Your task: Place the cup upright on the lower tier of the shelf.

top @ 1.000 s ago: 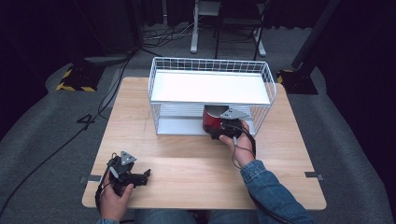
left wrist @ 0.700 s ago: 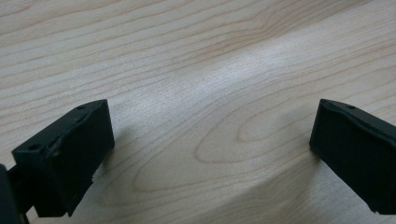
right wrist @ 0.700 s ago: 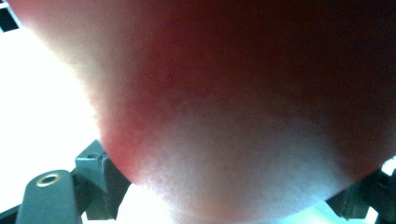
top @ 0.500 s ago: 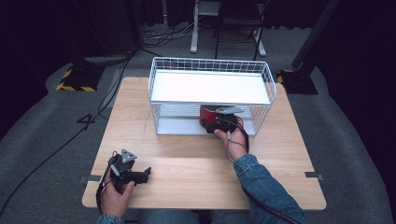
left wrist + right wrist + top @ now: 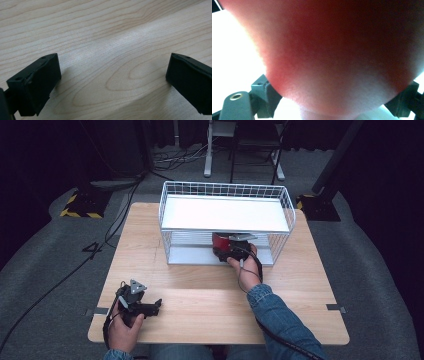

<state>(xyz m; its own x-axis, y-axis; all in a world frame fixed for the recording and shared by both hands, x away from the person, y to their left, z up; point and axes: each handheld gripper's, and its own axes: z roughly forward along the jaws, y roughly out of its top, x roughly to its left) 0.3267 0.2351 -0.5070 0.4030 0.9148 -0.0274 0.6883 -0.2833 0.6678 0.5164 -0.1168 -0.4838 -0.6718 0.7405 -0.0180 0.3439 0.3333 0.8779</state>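
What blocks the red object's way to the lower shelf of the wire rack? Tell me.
Nothing visible. The right tongs already hold the red object inside the wire rack's open front, over the lower shelf and beneath the white top shelf.

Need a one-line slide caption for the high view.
Right gripper carries a red object into the wire rack's lower tier; left gripper rests open on the wooden table.
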